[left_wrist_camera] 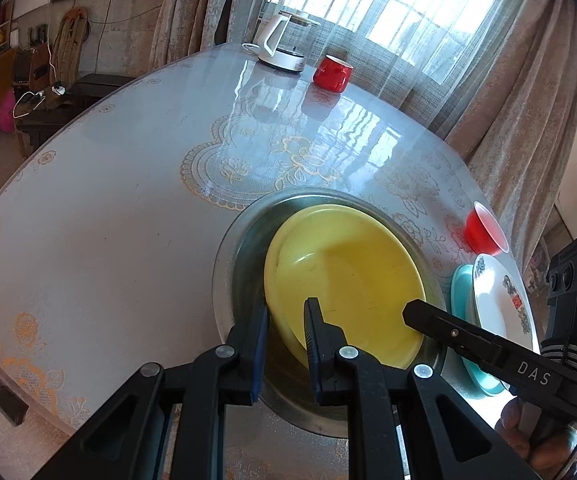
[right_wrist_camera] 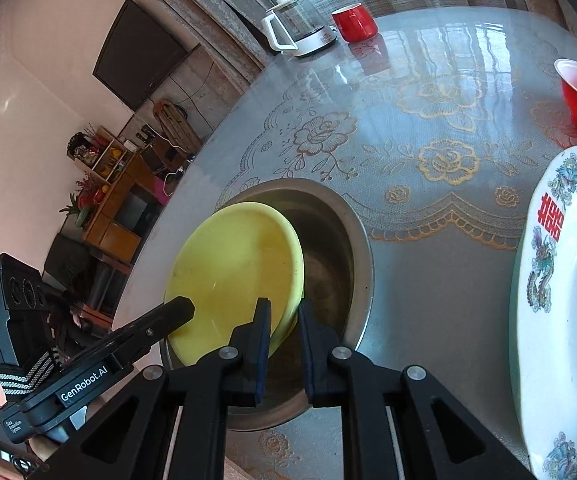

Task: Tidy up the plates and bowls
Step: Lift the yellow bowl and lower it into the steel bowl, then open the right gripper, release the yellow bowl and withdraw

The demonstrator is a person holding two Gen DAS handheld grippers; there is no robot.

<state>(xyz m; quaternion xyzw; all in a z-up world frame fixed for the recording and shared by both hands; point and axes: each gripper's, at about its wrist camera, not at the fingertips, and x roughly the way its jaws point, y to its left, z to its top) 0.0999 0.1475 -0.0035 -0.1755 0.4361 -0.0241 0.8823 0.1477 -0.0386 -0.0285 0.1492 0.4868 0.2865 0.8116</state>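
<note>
A yellow plate (left_wrist_camera: 352, 264) leans tilted inside a round metal basin (left_wrist_camera: 232, 248), and a second yellow rim shows just under it. My left gripper (left_wrist_camera: 288, 308) is shut on the plate's near left rim. My right gripper (right_wrist_camera: 284, 306) is shut on the opposite rim of the yellow plate (right_wrist_camera: 236, 260), above the basin (right_wrist_camera: 352, 240). Each wrist view shows one finger of the other gripper reaching over the plate. A white plate with a red and green pattern (right_wrist_camera: 568, 300) lies to the right on a teal plate (left_wrist_camera: 460, 292). Behind them stands a red bowl (left_wrist_camera: 484, 232).
The round table (left_wrist_camera: 108, 200) has a glossy lace-patterned cover. At its far edge by the curtained window stand a white kettle (left_wrist_camera: 284, 44) and a red cup (left_wrist_camera: 332, 74). A person's fingers (left_wrist_camera: 528, 436) hold the right gripper's handle.
</note>
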